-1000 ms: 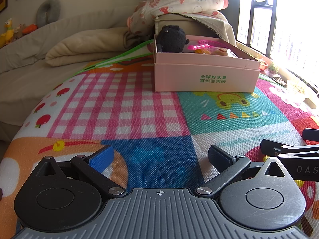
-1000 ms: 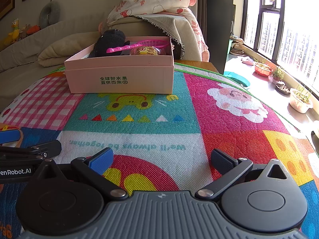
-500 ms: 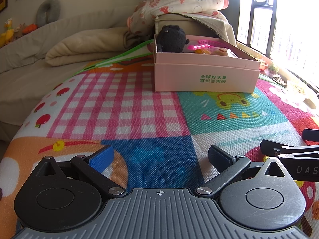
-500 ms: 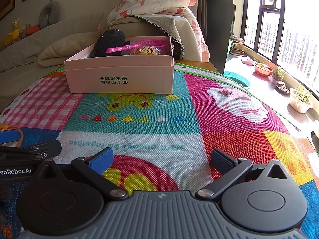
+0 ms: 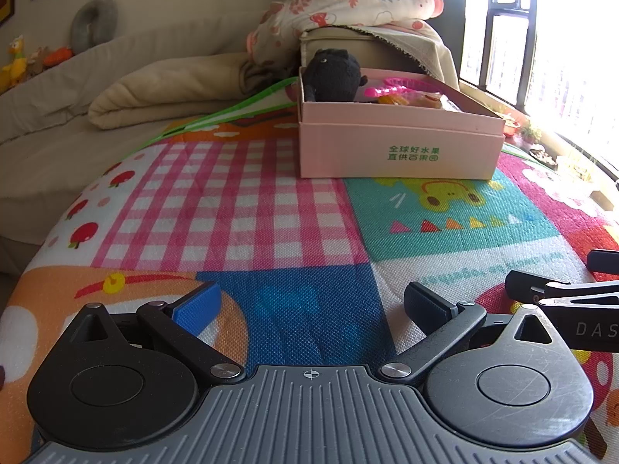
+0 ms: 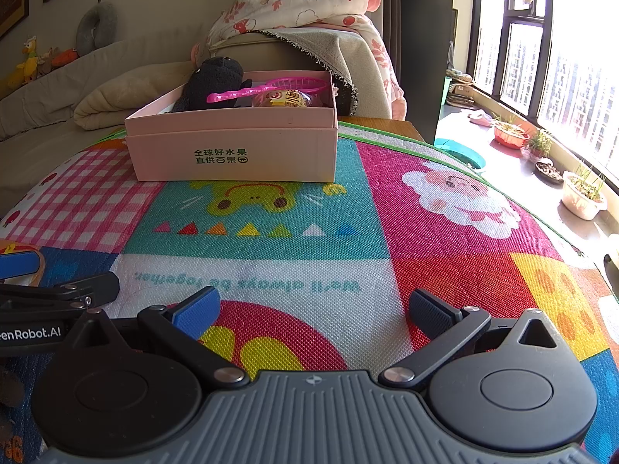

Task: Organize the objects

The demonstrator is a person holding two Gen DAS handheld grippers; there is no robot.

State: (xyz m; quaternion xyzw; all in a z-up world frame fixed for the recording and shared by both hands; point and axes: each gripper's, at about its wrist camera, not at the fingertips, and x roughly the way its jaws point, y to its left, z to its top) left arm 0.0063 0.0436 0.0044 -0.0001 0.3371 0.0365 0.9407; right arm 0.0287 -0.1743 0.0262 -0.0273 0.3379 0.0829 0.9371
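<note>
The left gripper (image 5: 309,305) is being held low over the patterned mat (image 5: 240,208), its jaws spread wide with nothing between them. The right gripper (image 6: 313,307) is likewise being held wide open and empty at the bottom of its frame. The pink box (image 6: 232,150) is being shown upper centre on the mat, with a black plush toy (image 6: 214,81), a pink scoop (image 6: 271,87) and a packaged snack (image 6: 284,99) lying inside.

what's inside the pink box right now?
In the pink box: a black plush toy at its left end, a pink plastic net scoop lying across the top, and a yellow-labelled packaged snack. The box walls hide the floor and anything lower.
</note>
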